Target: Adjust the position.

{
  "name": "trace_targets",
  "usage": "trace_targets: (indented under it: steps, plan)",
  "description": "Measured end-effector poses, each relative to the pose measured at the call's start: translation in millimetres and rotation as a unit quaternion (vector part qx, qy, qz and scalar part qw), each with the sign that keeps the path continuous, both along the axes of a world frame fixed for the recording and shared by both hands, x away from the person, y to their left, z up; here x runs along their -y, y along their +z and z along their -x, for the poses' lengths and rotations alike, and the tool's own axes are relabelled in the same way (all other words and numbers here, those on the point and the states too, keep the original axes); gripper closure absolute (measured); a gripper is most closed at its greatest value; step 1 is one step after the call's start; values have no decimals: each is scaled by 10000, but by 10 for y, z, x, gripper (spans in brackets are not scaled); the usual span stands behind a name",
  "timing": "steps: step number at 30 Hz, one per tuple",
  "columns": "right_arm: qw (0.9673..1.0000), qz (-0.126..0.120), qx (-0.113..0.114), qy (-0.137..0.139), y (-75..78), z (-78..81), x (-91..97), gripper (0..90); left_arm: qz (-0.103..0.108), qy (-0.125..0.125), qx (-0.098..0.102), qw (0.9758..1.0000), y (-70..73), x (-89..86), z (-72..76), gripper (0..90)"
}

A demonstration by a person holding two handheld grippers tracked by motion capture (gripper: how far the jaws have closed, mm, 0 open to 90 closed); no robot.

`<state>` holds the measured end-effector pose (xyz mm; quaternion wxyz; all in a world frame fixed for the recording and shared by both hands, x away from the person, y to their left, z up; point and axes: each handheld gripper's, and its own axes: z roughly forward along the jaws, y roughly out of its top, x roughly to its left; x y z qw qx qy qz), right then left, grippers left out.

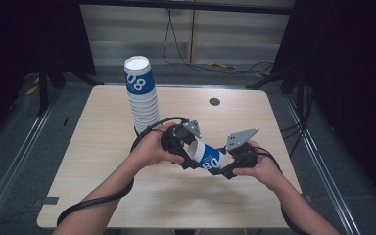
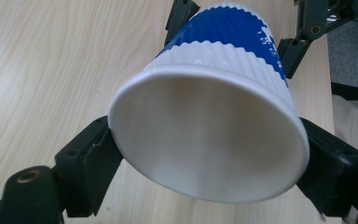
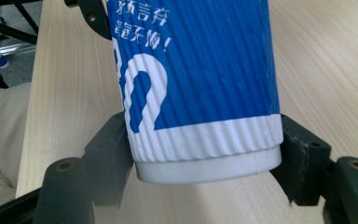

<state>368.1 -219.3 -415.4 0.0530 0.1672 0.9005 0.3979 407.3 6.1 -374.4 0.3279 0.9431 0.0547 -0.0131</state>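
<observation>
A blue and white ribbed paper cup (image 1: pixel 206 155) lies on its side in the lower middle of the high view, held just above the pale wooden table (image 1: pixel 103 147) between two hand-held grippers. The left gripper (image 1: pixel 183 147) sits at the cup's open mouth end, left of centre in the frame; the right gripper (image 1: pixel 227 164) sits at the cup's base end, just right of centre. Each is carried by a bare hand whose forearm enters from the bottom edge.

In the left gripper view the cup (image 2: pixel 209 126) faces the camera mouth first — its white rim is squeezed into an oval between the two black jaws, which touch it at the lower left and lower right, so this gripper is clamped on the rim. The right gripper (image 2: pixel 279 37) appears at the top of that frame, its jaws set on either side of the cup's far end.

In the right gripper view the cup (image 3: pixel 200 84) rises from the bottom of the frame base first, white characters printed on its blue band. The black jaws press against the white band near the base on both sides — a firm grip.

In the upper left of the high view, a tall stack of cups (image 1: pixel 141 95) stands upside down on the table, well apart from the held cup.
</observation>
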Motion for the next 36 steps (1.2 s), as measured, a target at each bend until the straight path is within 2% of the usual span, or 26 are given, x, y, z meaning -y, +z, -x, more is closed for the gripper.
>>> trace_targets:
  steps: [4,9,13,23,28,30,33,34,36]
  plan:
    - [10000,41,14,6,-10,0,-14,290,1,14,-35,10000,24,5,-4,163]
    - [9998,217,24,28,-51,12,-40,296,8,-14,-25,10000,60,18,0,166]
    - [9996,287,60,-7,-77,11,-58,305,81,51,-75,9999,87,28,6,166]
    - [9994,331,48,-52,-155,16,-97,314,-161,71,-136,9998,58,36,0,174]
    - [9994,335,16,-129,-121,19,-76,235,-480,136,-53,9987,8,5,-19,174]
    - [9993,327,47,-172,-96,11,-51,214,-519,166,-94,9985,-5,-11,-26,174]
    - [9993,308,93,-194,-63,11,-30,226,-609,238,-74,9978,-27,-22,-35,174]
    - [9992,317,153,-191,-55,14,-28,262,-619,209,-71,9978,-32,-22,-39,174]
    - [9994,313,134,-112,-50,18,-34,311,-583,238,-78,9980,-33,-20,-43,173]
